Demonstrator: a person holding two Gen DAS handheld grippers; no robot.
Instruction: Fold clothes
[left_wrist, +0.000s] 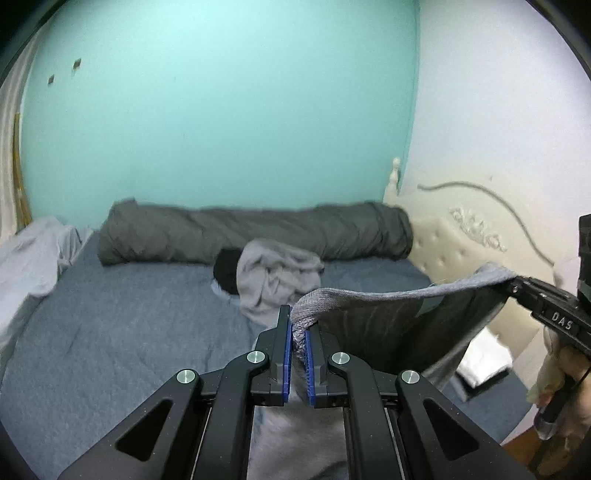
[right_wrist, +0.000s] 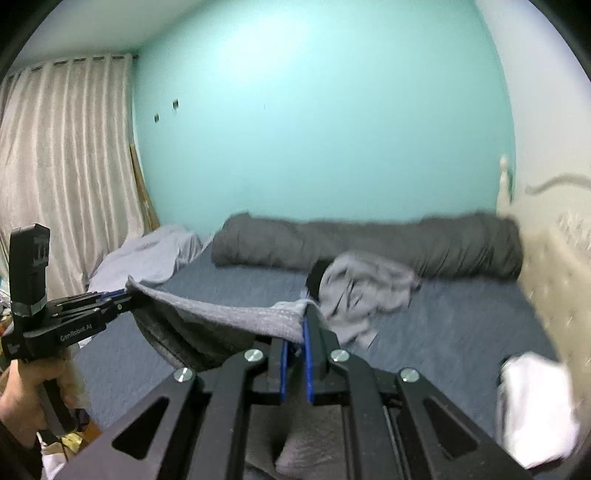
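While the grey knit garment (left_wrist: 369, 295) hangs above the blue bed (left_wrist: 129, 314), left tool (left_wrist: 298, 332) and right tool (right_wrist: 295, 334) each clamp its edge.

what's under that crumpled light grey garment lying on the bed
A black item pokes out from beneath the crumpled garment on the blue bed. Most of it stays covered, so what it is remains unclear.

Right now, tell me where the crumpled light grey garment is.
The crumpled light grey garment lies mid-bed on the blue sheet, just before the dark grey bolster.
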